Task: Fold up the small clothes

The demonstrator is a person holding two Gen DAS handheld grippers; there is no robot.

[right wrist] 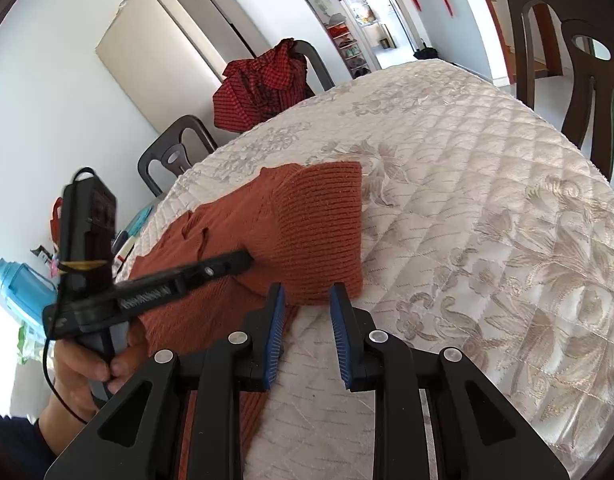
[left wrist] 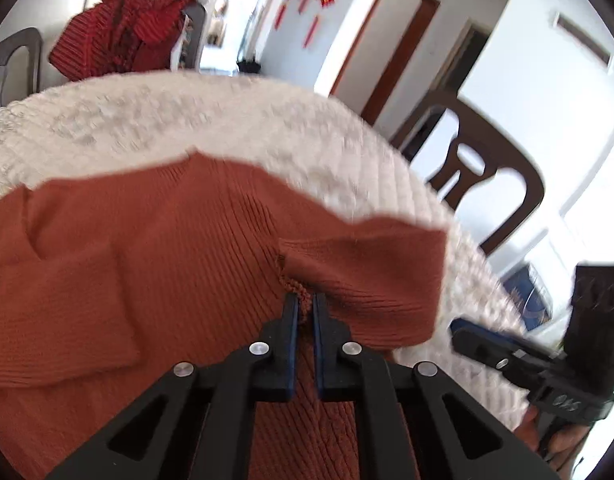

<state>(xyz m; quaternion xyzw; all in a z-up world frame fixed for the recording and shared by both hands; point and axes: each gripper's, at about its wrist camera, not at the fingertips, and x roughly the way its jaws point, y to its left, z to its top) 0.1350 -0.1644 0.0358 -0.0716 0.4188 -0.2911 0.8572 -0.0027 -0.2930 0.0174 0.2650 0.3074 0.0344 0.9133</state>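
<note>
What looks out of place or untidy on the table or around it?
A red checked garment hangs bunched over the back of a chair beyond the table, unfolded. On the quilted table cover, the rust knit sweater lies with a sleeve folded over; the left gripper pinches its edge.

Your left wrist view close above the rust sweater [left wrist: 179, 248], right wrist view angled leftward over the same sweater, quilted table [right wrist: 487, 200] beyond your claws

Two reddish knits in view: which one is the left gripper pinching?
The rust-orange sweater spread flat on the quilted table cover. The left gripper is shut on its fabric. The darker red checked garment hangs over a chair behind the table, untouched.
</note>
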